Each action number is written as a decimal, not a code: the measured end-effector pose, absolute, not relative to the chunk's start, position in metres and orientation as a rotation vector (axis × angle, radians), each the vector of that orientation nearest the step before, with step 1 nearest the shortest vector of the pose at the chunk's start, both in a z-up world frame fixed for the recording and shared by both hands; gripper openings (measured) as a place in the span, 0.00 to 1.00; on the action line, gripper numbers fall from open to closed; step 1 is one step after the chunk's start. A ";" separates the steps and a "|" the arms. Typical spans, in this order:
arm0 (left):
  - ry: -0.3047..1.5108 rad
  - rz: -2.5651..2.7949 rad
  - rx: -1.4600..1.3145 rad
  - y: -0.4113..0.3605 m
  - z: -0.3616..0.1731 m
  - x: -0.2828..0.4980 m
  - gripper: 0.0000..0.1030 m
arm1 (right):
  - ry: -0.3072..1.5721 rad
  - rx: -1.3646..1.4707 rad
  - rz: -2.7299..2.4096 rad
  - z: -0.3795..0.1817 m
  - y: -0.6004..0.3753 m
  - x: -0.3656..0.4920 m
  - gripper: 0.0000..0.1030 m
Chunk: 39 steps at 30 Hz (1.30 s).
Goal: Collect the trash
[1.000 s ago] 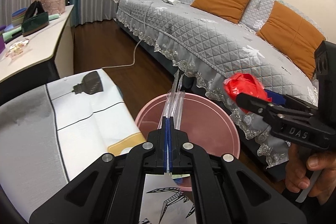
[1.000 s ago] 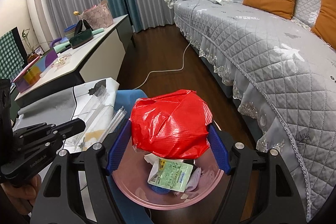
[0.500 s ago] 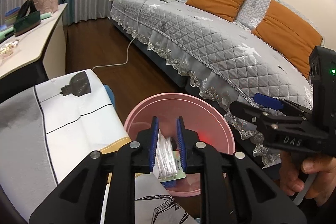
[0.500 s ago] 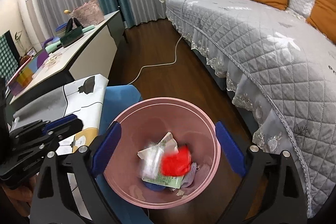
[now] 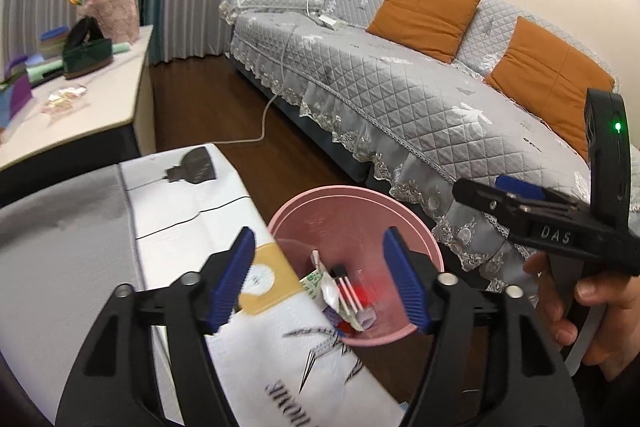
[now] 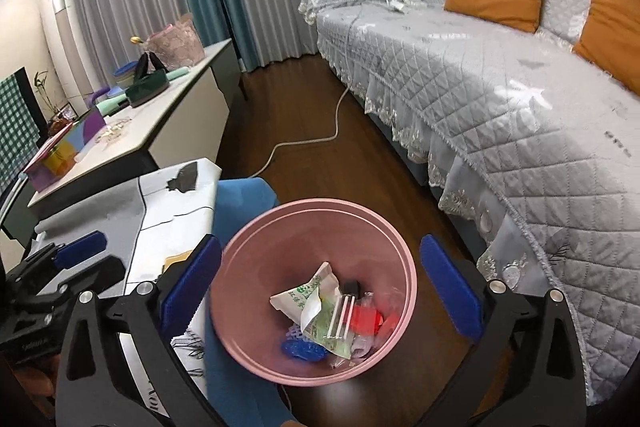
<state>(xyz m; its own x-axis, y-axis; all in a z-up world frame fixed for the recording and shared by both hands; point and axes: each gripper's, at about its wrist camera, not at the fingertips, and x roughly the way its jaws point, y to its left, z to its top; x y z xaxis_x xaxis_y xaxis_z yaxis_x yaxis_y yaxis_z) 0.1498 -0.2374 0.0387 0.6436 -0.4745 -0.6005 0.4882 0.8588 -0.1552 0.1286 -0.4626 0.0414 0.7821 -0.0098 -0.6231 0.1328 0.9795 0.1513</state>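
A pink bin [image 6: 312, 223] stands on the dark floor beside the low table. Inside it lie a green-and-white packet [image 6: 310, 301], a red wrapper [image 6: 366, 315], clear plastic with straws [image 6: 342, 311] and a blue piece [image 6: 300, 349]. My right gripper [image 6: 320, 291] hovers above the bin, its jaws opening wide with nothing between them. My left gripper [image 5: 320, 279] hangs over the bin's [image 5: 356, 199] near-left rim, jaws opening and empty. In the left wrist view the right gripper [image 5: 516, 199] shows at the right, held by a hand [image 5: 592, 311].
A low table with a white and grey patterned cloth [image 5: 180, 203] lies left of the bin. A grey quilted sofa [image 6: 500, 87] with orange cushions runs along the right. A white cable [image 6: 304, 143] trails over the floor. A sideboard [image 6: 160, 115] with clutter stands at the back left.
The left gripper opened and let the clear plastic strip fall into the bin. The right gripper opened and dropped the red wrapper in. Both grippers rose a little.
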 end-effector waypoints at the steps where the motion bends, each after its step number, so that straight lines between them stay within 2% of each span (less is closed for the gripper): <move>1: 0.665 -0.548 0.028 -0.234 0.042 0.144 0.70 | 0.650 0.179 -0.076 0.047 -0.458 0.122 0.95; 7: 0.567 -0.501 0.005 -0.199 0.067 0.096 0.84 | 0.576 0.133 -0.070 0.064 -0.430 0.086 0.95; 14: 0.565 -0.413 -0.006 -0.161 0.064 0.043 0.84 | 0.544 0.114 -0.064 0.070 -0.388 0.034 0.95; 24: 0.543 -0.150 -0.031 -0.105 0.056 -0.019 0.84 | 0.581 0.066 -0.064 0.047 -0.341 -0.020 0.95; 28: 0.551 -0.053 -0.075 -0.083 0.047 -0.043 0.91 | 0.593 0.040 -0.050 0.034 -0.317 -0.043 0.95; 39: 0.589 0.000 -0.039 -0.073 0.027 -0.066 0.92 | 0.612 0.021 -0.033 0.021 -0.294 -0.046 0.95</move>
<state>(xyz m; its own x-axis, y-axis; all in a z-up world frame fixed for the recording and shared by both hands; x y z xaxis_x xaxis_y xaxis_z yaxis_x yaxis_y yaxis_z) -0.0663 -0.0735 0.0269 0.8317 -0.0108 -0.5551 -0.0117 0.9992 -0.0370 -0.0459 -0.2943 0.0214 0.8179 -0.0243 -0.5748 0.0369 0.9993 0.0104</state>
